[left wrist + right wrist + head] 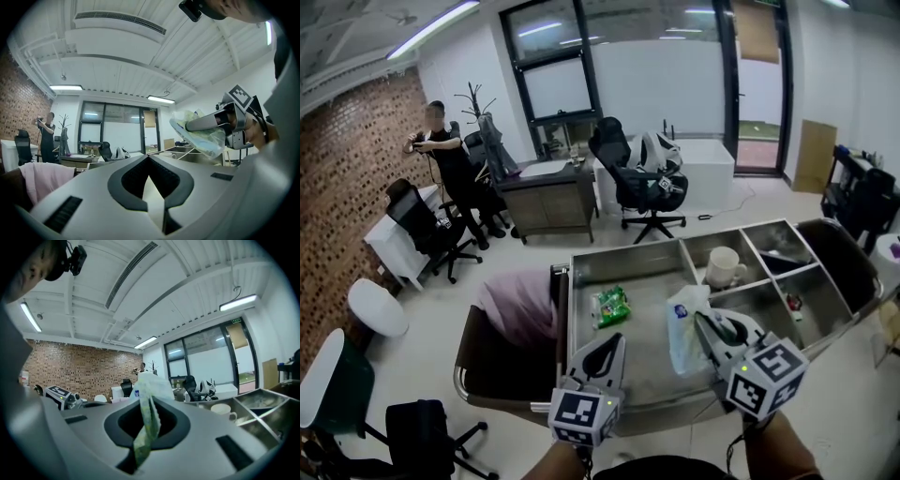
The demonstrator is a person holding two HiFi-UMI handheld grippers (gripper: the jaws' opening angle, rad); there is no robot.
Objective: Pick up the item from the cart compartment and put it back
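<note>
Step in hand: the pick is done, judging by the item sitting clear of the cart floor; the put-back is not yet begun.

1. The left gripper (612, 345) is hovering at the near edge of the cart (623, 251), pointing level. Its jaws are lying together with nothing between them. It is taking no part in the grip.
2. A green packet (610, 306) is lying on the floor of the large compartment (649, 281), just ahead of the left gripper and left of the held item.
3. The right gripper (701, 319) is clamping a thin plastic bag (682, 347). Its jaws are nearly closed, pinching a twisted fold of the film; the rest of the bag is bunching up past the fingertips and hanging below them.
4. The bag is hanging in the air over the right part of the large compartment, near its divider wall, touching neither the floor nor the packet.
5. A mug (724, 267) is standing in the next compartment to the right, well apart from the bag.

Next move, as judged: bring the right gripper down over the bare floor of the large compartment, keeping the bag clear of the packet and the divider, and part the jaws only once the bag is resting on the floor. The film is light and limp, so it may cling to a pad on release.
</note>
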